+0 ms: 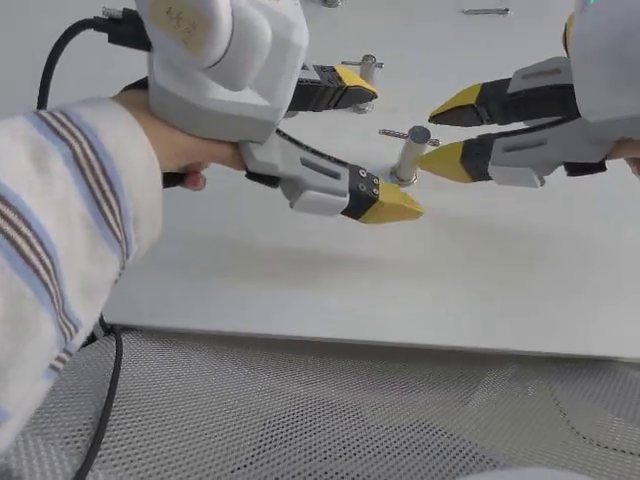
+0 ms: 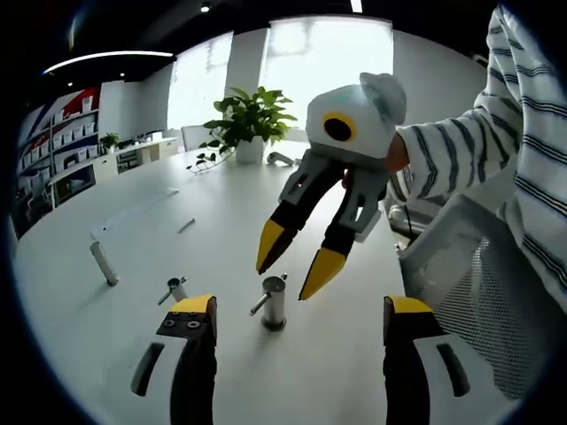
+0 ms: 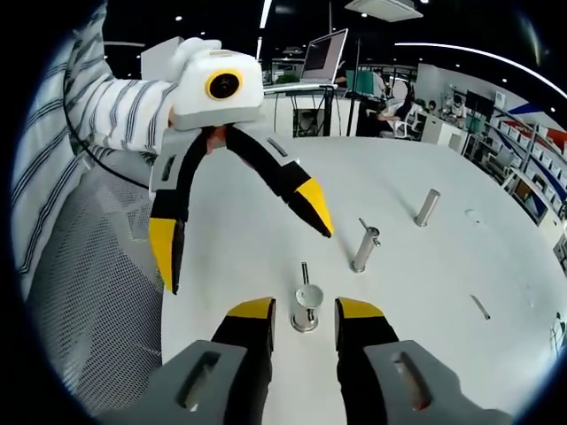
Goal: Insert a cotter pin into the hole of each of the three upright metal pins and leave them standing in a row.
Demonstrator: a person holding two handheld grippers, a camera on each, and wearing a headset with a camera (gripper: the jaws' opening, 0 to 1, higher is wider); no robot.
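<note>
- the left tool [image 1: 372, 146], on the side of the striped sleeve, has its jaws wide apart and holds nothing. the nearest metal pin [image 1: 410, 152] stands in front of them, and neither jaw touches it.
- the right tool [image 1: 432, 138] comes from the other side, also with its jaws apart. in the right gripper view this pin stands between the two yellow tips with a gap on each side, so it is not clamped.
- this pin stands upright on the white table [image 1: 300, 290]. a cotter pin [image 1: 393, 133] already passes through the hole near its top, with one end sticking out to the side.
- i judge that the step in hand is to finish seating this cotter pin. it is better to push only along its own line, gently, while one tool steadies the metal pin low at the base, so that it does not tip.
- behind it the second metal pin [image 1: 367, 68] stands upright, with its own cotter pin [image 1: 350, 64] across the top.
- farther away the third metal pin [image 2: 104, 263] stands upright, well apart from the others, and i see no cotter pin on it.
- farthest, a loose cotter pin [image 1: 486, 11] lies flat on the table. probably it is for the third pin. it should be gripped near one end, so that the other end is free to enter the hole.
</note>
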